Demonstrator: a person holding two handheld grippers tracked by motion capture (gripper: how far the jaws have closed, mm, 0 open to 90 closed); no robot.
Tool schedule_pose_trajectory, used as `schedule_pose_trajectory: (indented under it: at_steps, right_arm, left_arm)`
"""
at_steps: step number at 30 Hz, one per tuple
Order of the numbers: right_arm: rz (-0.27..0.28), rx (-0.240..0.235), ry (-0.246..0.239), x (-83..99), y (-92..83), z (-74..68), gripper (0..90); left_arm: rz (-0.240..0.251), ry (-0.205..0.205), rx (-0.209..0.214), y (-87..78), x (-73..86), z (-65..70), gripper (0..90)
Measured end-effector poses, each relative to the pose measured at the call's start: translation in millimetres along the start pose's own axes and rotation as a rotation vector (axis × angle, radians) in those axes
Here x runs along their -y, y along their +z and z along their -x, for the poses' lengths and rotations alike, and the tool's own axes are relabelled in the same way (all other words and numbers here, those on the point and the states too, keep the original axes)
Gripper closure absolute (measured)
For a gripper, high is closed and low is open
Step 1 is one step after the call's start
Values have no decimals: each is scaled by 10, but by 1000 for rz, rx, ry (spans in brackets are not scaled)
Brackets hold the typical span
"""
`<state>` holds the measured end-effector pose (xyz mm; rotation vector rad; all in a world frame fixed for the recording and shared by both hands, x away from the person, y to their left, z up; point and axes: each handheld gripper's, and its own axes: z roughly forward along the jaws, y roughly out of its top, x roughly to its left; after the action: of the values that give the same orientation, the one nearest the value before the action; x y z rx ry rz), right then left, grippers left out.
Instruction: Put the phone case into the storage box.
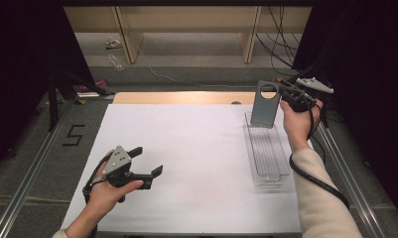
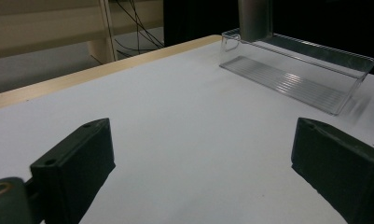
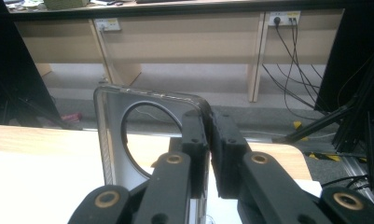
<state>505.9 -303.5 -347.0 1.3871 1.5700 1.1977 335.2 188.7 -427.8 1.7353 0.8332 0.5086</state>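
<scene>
Both hands held grippers, one idle and one clamped.

The left gripper (image 1: 148, 162) sat low in the left hand (image 1: 108, 191), its jaws spread wide with nothing between them. The right gripper (image 1: 282, 90) was raised in the right hand (image 1: 297, 121), well apart from the left, jaws pressed nearly together, sleeve trailing back.

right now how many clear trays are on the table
1. The clear tray lies on the right side of the white table, its far end under the phone case that the right gripper holds upright.
</scene>
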Motion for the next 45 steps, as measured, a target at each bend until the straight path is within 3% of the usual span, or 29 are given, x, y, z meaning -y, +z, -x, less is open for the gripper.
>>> schedule_pose_trajectory:
  at_steps: [45]
  right_arm:
    - [-46,-26,-51,28,274,-32,852]
  left_arm:
    - [0,-2,0,4,2,2,53]
